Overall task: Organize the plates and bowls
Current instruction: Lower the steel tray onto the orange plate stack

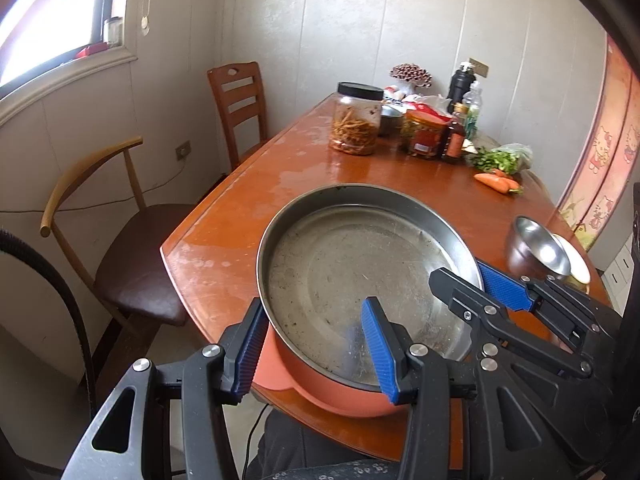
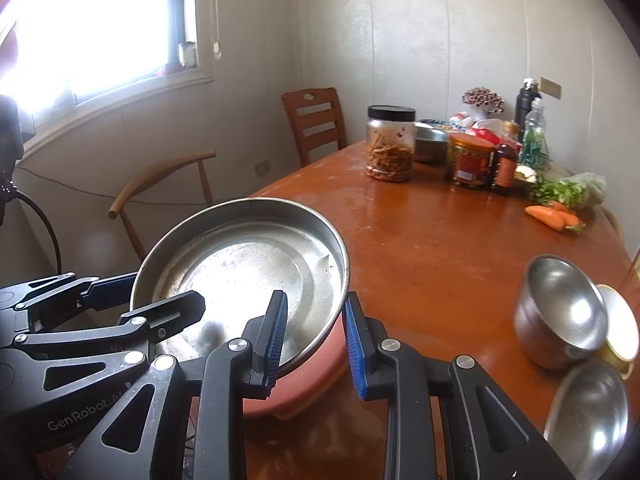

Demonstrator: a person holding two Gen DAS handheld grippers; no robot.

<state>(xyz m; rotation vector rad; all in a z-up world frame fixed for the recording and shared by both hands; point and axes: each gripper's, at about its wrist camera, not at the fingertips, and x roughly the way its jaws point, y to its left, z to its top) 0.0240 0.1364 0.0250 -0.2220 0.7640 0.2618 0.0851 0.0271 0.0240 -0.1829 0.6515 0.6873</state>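
Note:
A wide, shallow steel plate (image 1: 344,264) (image 2: 248,264) sits nested in an orange bowl (image 1: 320,384) (image 2: 304,384) at the near left corner of the wooden table (image 1: 248,216). My left gripper (image 1: 314,350) is shut on the stack's near rim, one pad inside the plate and one outside the bowl. My right gripper (image 2: 316,342) is shut on the rim at the stack's right side; the left wrist view shows it at the plate's right edge (image 1: 464,276). The left gripper (image 2: 166,290) shows on the plate's left in the right wrist view. I cannot tell whether the stack touches the table.
A steel bowl (image 2: 560,312) (image 1: 538,250) leans against a pale dish (image 2: 618,328) at the near right, with another steel bowl (image 2: 588,412) in front. A jar (image 2: 390,144), bottles, greens and carrots (image 2: 552,216) crowd the far end. Two chairs (image 1: 132,264) stand on the left.

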